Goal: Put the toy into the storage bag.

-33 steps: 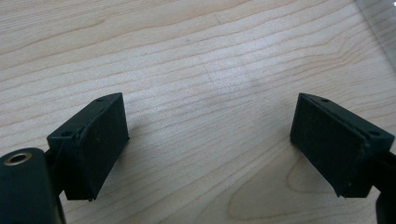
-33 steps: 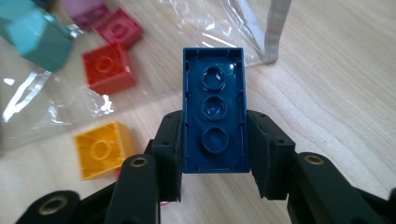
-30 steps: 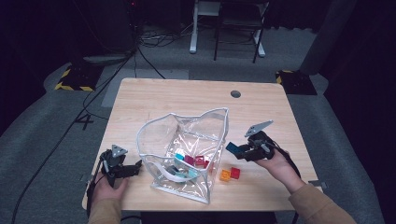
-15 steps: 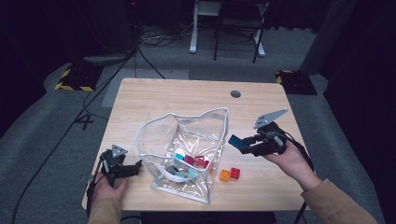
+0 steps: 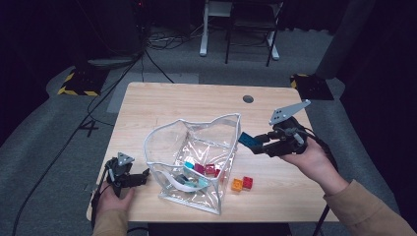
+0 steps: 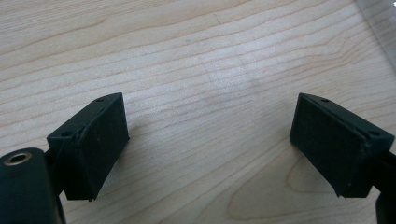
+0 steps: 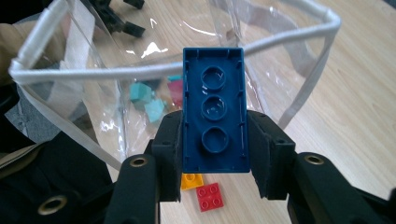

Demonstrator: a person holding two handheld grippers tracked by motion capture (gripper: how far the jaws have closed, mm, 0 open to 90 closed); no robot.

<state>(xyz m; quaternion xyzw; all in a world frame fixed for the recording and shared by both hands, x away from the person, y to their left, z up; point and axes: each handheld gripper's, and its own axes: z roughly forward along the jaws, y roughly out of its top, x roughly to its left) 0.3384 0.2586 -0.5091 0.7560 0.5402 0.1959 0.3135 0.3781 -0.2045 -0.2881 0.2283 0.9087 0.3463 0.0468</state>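
Fingers of right gripper [image 7: 215, 154] clamp blue brick [image 7: 214, 109] beside clear bag [image 5: 196, 147]

Lab or recording studio indicated: lone wooden table [image 5: 196, 105] with cable grommet [image 5: 248, 99] set on grey carpet [image 5: 54, 132], walls hung with black curtains [image 5: 378, 59]. Hazard-taped stand bases [image 5: 76, 83] and loose cables [image 5: 162, 42] seen on floor; desk frame [image 5: 238, 29] behind.
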